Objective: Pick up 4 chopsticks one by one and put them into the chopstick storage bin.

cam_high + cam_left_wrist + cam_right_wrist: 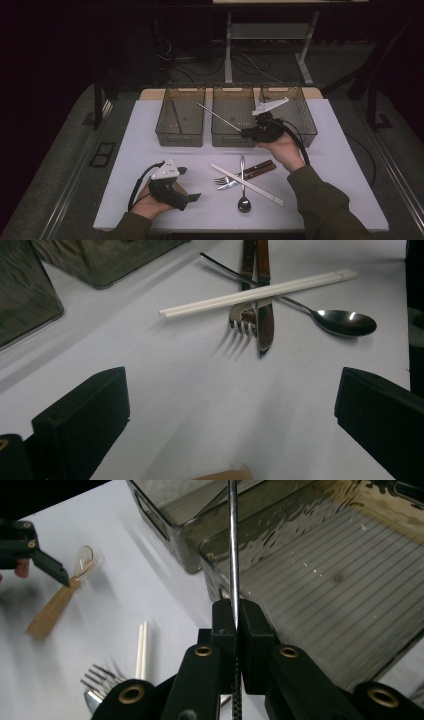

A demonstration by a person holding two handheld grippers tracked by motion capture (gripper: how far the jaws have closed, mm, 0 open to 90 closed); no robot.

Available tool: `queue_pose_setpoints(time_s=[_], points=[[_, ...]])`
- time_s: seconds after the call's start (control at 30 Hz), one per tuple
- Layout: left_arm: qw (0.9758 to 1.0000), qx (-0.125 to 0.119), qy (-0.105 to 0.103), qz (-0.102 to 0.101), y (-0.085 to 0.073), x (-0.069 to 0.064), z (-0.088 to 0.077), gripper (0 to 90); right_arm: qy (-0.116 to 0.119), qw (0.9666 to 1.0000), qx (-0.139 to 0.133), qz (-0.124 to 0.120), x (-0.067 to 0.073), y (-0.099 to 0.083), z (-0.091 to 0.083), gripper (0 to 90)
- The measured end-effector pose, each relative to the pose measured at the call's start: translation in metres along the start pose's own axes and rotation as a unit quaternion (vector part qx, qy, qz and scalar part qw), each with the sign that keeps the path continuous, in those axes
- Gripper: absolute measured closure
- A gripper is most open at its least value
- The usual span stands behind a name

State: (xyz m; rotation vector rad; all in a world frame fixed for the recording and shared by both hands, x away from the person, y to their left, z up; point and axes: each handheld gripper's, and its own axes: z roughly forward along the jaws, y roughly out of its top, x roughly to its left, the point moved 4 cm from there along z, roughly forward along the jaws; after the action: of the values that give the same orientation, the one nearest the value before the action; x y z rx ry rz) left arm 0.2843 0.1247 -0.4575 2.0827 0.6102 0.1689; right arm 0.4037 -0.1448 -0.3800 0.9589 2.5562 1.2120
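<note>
One thin silver metal rod (pixel 218 116), clamped between the jaws of the right gripper (pixel 246 133), raised and slanting over the middle clear smoked plastic bin (pixel 233 140) of three in a row. White table (pixel 350 165): pair of white chopsticks (pixel 247 184) lying across a steel spoon (pixel 243 192), a fork (pixel 226 181) and a brown-handled knife (pixel 257 170), all near centre. Left gripper (pixel 190 184) at the near left, jaws wide apart, holding nothing.
</note>
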Motion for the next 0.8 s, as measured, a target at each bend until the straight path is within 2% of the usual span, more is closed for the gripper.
queue_pose_setpoints(time_s=[0.43, 0.8], points=[[1.0, 0.0, -0.001, 0.001, 0.001, 0.0, 0.0, 0.0, -0.012, 0.9998, 0.01, 0.01, -0.002, 0.032, 0.021, 86.6], [1.0, -0.002, -0.005, 0.003, 0.002, -0.002, 0.0, 0.0, -0.028, 0.999, 0.031, 0.017, -0.006, 0.056, 0.05, 86.6]])
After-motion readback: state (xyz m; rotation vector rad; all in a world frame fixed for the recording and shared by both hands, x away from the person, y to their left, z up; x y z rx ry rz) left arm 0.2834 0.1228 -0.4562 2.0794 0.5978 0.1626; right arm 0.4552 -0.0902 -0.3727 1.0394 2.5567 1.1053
